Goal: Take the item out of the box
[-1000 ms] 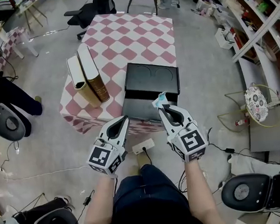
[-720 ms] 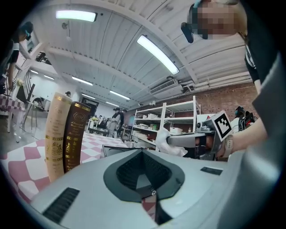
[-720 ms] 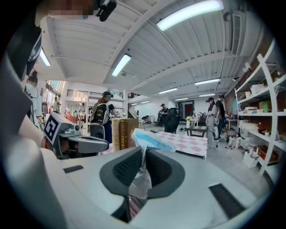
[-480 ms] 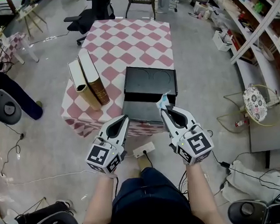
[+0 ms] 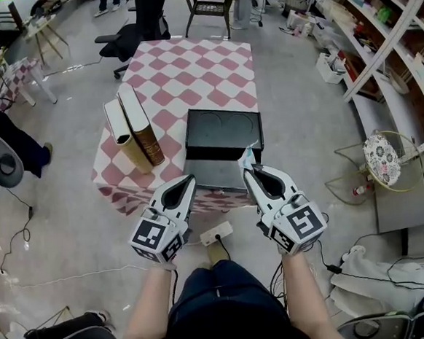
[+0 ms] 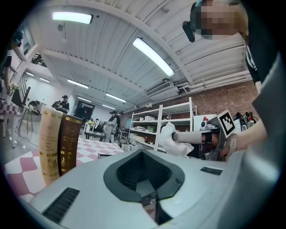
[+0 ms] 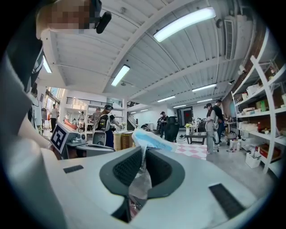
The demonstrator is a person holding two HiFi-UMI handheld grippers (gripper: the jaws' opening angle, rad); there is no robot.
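A black box [image 5: 223,127] stands open on the pink checkered table [image 5: 197,67], its front part [image 5: 211,174] toward me. My right gripper [image 5: 247,170] hovers over the box's near right corner, shut on a small blue-and-white plastic packet [image 5: 248,155] that sticks out past the tips. In the right gripper view the packet [image 7: 149,138] is pinched between the jaws of that gripper [image 7: 143,154]. My left gripper [image 5: 191,178] is beside it at the box's near left, shut and empty. From the left gripper view, beyond the left gripper's tips [image 6: 143,153], the packet [image 6: 172,139] shows in the right gripper [image 6: 178,136].
Two upright books [image 5: 132,127] stand left of the box on the table. A white power strip [image 5: 217,234] lies on the floor below the grippers. Shelving [image 5: 398,33] and a wire basket [image 5: 387,160] are at the right; chairs and people are at the back.
Both grippers have risen a little, the right one still holding the packet, so the table and box look farther off. Neither gripper's jaws have changed.
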